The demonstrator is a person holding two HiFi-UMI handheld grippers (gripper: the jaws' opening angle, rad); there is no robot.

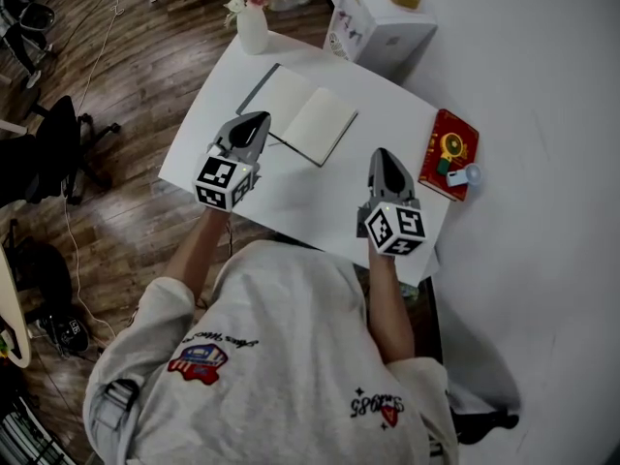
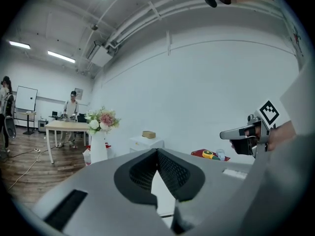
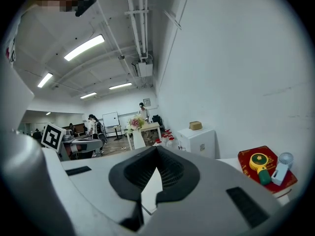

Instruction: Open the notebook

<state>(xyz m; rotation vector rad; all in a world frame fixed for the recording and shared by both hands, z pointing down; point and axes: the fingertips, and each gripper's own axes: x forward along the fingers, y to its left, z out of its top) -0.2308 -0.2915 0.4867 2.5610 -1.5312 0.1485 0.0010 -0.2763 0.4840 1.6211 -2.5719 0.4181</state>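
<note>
Notebook [image 1: 298,116] lies open on table [image 1: 310,197]; left gripper [image 1: 258,118] and right gripper [image 1: 385,154] closed, empty.

This looks like a big office or work room. At the left of the left gripper view, a whiteboard [image 2: 25,98] stands on legs, and a person [image 2: 72,104] stands by a long table [image 2: 64,127]. Long lights [image 3: 83,47] and bare pipes [image 3: 138,14] run across the ceiling. At the left of the head view, a black office chair [image 1: 58,148] stands on a wooden floor [image 1: 145,66].
</note>
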